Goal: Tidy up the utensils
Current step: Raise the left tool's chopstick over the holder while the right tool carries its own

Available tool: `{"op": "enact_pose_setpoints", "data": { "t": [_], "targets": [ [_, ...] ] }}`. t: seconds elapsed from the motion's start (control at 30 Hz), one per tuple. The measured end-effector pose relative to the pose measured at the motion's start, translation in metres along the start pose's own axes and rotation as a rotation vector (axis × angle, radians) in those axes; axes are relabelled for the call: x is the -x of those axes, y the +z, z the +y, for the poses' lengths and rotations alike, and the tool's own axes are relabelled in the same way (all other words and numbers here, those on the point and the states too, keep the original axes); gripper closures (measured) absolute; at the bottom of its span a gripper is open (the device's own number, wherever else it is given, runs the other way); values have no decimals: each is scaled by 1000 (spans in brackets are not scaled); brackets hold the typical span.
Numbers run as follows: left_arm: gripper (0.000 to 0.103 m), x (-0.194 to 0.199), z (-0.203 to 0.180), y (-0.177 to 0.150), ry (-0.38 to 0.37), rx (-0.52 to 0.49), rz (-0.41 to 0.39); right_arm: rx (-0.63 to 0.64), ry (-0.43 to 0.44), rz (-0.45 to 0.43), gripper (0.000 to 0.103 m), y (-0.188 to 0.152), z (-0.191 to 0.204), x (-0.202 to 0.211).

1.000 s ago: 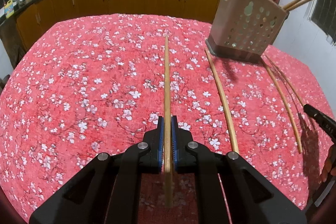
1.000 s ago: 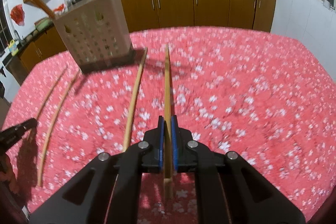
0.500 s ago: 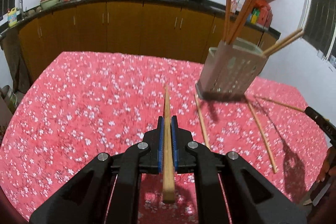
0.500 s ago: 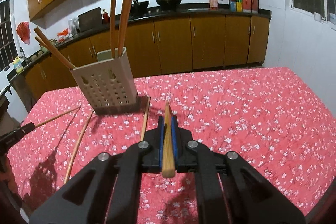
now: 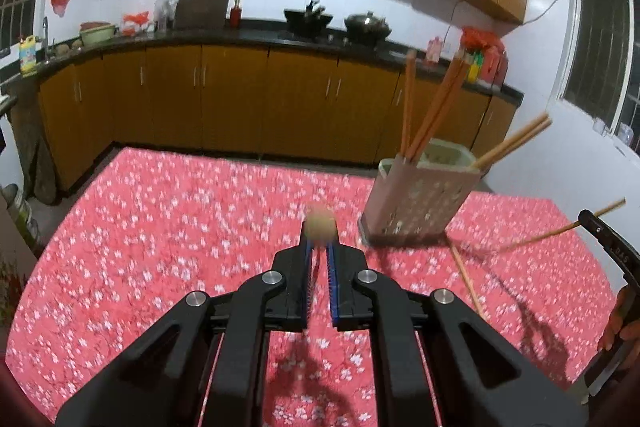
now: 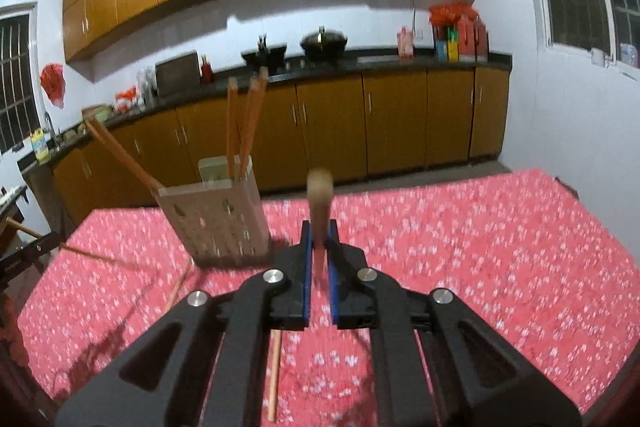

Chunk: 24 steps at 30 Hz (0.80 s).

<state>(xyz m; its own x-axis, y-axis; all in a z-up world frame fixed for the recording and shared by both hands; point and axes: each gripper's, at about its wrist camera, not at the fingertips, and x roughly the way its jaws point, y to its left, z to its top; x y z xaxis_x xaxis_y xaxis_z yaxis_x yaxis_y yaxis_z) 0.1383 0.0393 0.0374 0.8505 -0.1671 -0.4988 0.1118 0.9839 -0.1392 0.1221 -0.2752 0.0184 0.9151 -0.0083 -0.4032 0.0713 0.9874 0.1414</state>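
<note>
My left gripper (image 5: 319, 255) is shut on a wooden chopstick (image 5: 319, 227), seen end-on and blurred, raised above the table. My right gripper (image 6: 319, 239) is shut on another chopstick (image 6: 320, 195), also tipped up toward the camera. The perforated beige holder (image 5: 420, 199) stands on the table ahead and to the right of the left gripper, with several chopsticks in it. In the right wrist view the holder (image 6: 218, 219) is ahead and to the left. The right gripper and its chopstick (image 5: 560, 231) show at the right edge of the left wrist view.
The table has a red floral cloth (image 5: 180, 227). Loose chopsticks lie on it: one by the holder (image 5: 466, 283) and one below the right gripper (image 6: 274, 371). Brown cabinets and a counter (image 5: 240, 99) with pots stand beyond the table.
Both grippers have lifted and tilted upward with their chopsticks, which now point toward the cameras. The table has dropped lower in both views and the kitchen wall fills more.
</note>
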Motion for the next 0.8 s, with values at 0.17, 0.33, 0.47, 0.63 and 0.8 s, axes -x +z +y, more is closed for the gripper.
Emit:
{"op": "enact_pose_setpoints", "data": {
  "t": [0.17, 0.33, 0.47, 0.63, 0.8],
  "targets": [
    [96, 18, -9, 20, -31, -13, -61, -23, 62, -90, 95, 28, 6, 24],
    [96, 33, -30, 43, -76, -43, -133, -21, 146, -195, 95, 62, 23, 45],
    [96, 46, -56, 65, -120, -65, -220, -31, 185, -296, 95, 87, 39, 55],
    [96, 51, -86, 91, -140, -68, -333, -38, 194, -394, 95, 108, 55, 43],
    [96, 38, -102, 112, -122, -42, -421, -40, 180, -380, 95, 115, 60, 8]
  ]
}}
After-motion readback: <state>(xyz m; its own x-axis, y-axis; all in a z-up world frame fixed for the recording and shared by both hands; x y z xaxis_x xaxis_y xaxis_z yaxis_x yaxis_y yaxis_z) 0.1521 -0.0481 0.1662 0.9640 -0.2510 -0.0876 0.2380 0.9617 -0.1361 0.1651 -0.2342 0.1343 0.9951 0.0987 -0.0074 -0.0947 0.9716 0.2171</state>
